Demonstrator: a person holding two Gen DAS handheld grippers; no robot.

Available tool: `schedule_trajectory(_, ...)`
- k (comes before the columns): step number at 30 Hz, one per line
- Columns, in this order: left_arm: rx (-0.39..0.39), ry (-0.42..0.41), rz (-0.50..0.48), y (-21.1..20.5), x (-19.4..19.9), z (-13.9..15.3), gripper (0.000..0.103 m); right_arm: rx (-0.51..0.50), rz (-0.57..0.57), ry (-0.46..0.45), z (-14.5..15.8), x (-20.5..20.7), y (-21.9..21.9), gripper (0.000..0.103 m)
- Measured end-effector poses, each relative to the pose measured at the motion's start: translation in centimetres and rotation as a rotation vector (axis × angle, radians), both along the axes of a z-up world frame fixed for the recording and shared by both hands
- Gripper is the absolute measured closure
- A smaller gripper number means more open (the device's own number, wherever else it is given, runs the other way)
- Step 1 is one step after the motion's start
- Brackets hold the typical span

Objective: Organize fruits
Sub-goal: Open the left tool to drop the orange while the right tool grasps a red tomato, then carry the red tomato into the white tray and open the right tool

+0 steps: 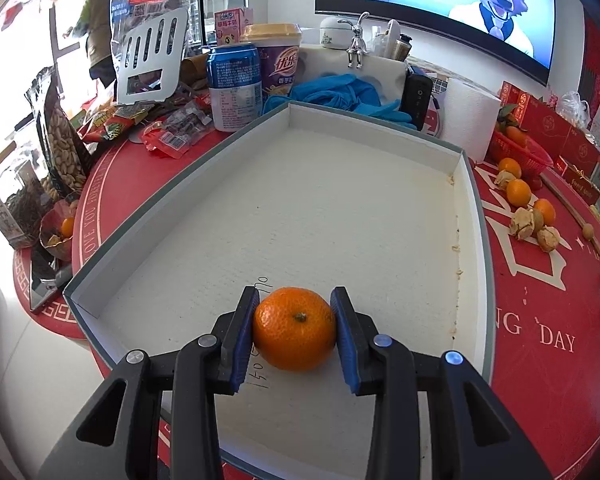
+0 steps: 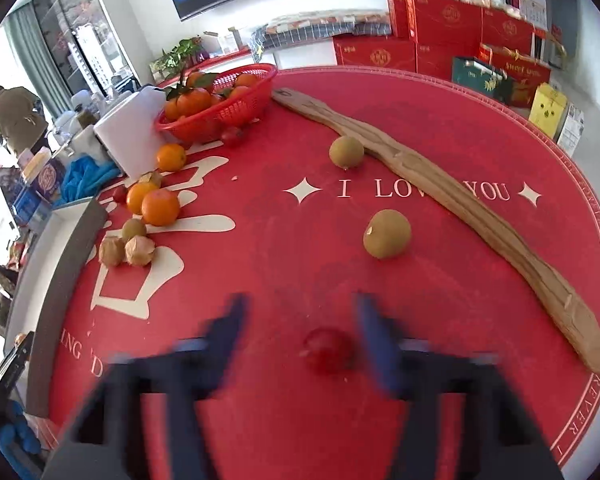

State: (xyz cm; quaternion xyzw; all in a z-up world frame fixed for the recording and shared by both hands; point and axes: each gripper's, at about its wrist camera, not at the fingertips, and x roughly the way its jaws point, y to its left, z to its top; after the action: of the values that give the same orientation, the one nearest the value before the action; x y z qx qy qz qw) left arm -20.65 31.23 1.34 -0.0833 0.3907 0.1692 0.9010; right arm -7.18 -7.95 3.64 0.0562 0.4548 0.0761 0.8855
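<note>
Starting with the left wrist view: the left hand-held gripper [image 1: 295, 326] is closed on one orange [image 1: 295, 328], its blue pads pressing both sides of the fruit. The orange sits over the near end of the box [image 1: 466, 216]; whether it touches the box floor cannot be told. No other fruit shows inside the box. Right of the box, on the table [image 1: 548, 360], lie three more oranges and several husked fruits [image 1: 523, 222]. Beyond them stands a red basket [image 1: 520, 148] with oranges.

Right wrist view: the right hand-held gripper [image 2: 300, 344] is blurred, its fingers spread wide and holding nothing. A small red fruit [image 2: 327, 350] lies on the table between the fingers, close to the right one. Beyond it, well apart from the box [image 2: 66, 264], lie two brown fruits [image 2: 387, 234].

Judgement: the task is at an early stage. One orange is being placed; the loose oranges, husked fruits, brown fruits and red fruit remain outside the box.
</note>
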Motion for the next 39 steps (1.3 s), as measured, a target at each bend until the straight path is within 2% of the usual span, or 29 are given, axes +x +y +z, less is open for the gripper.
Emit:
schedule_trajectory(3, -0.007, -0.001, -0.003, 0.1, 0.0, 0.1, 0.063, -0.059, 0.014, 0.008, -0.7, -0.4, 0.8, 0.034)
schedule_trajectory(5, -0.008, -0.005, -0.006, 0.1, -0.1, 0.1, 0.063, -0.124, 0.000, -0.022, -0.8, -1.0, 1.2, 0.043)
schedule_trajectory(6, -0.009, -0.005, -0.008, 0.1, -0.1, 0.0, 0.063, -0.141, -0.009, -0.034, -0.8, -1.3, 1.2, 0.049)
schedule_trajectory(9, -0.015, -0.008, -0.014, 0.3, 0.0, 0.1, 0.063, -0.141, -0.028, -0.054, -0.8, -1.8, 0.9, 0.080)
schedule_trajectory(13, -0.048, -0.015, -0.014, 1.1, 0.2, 0.2, 0.063, -0.076, -0.033, -0.041, -0.8, -0.9, 0.2, 0.080)
schedule_trajectory(16, -0.068, -0.050, -0.016, 1.9, -0.3, 0.5, 0.062, -0.035, 0.003, -0.048, 0.0, -1.0, 1.1, 0.080)
schedule_trajectory(18, -0.051, -0.074, -0.012, 2.2, -0.6, 1.1, 0.055, -0.018, 0.050, -0.069, 1.2, -1.1, 2.7, 0.080)
schedule_trajectory(23, -0.004, -0.114, -0.013, 2.4, -0.5, 2.6, 0.031, 0.076, 0.259, -0.092, 4.2, -1.1, 10.4, 0.080)
schedule_trajectory(27, 0.012, -0.089, 0.017, 3.4, 0.1, 2.1, 0.029, 0.126, 0.432, -0.076, 4.9, -0.9, 17.8, 0.080)
schedule_trajectory(30, -0.028, -0.048, 0.048, 4.8, 0.7, 1.1, 0.028, 0.106, 0.535, -0.071, 4.4, -1.1, 23.2, 0.080)
schedule_trajectory(32, -0.059, -0.055, 0.069, 5.6, 0.6, 0.9, 0.023, 0.088, 0.596, -0.042, 3.4, -1.1, 26.3, 0.080)
schedule_trajectory(36, -0.034, -0.056, 0.101, 6.6, 0.6, 0.9, 0.021, 0.012, 0.656, -0.022, 1.6, -1.1, 30.0, 0.079)
schedule_trajectory(38, -0.052, -0.054, 0.098, 7.1, 0.6, 0.9, 0.021, -0.007, 0.677, -0.004, 1.1, -0.8, 30.9, 0.076)
schedule_trajectory(39, -0.050, -0.051, 0.098, 7.1, 0.6, 1.0, 0.021, -0.003, 0.680, 0.006, 1.1, -0.7, 31.1, 0.067)
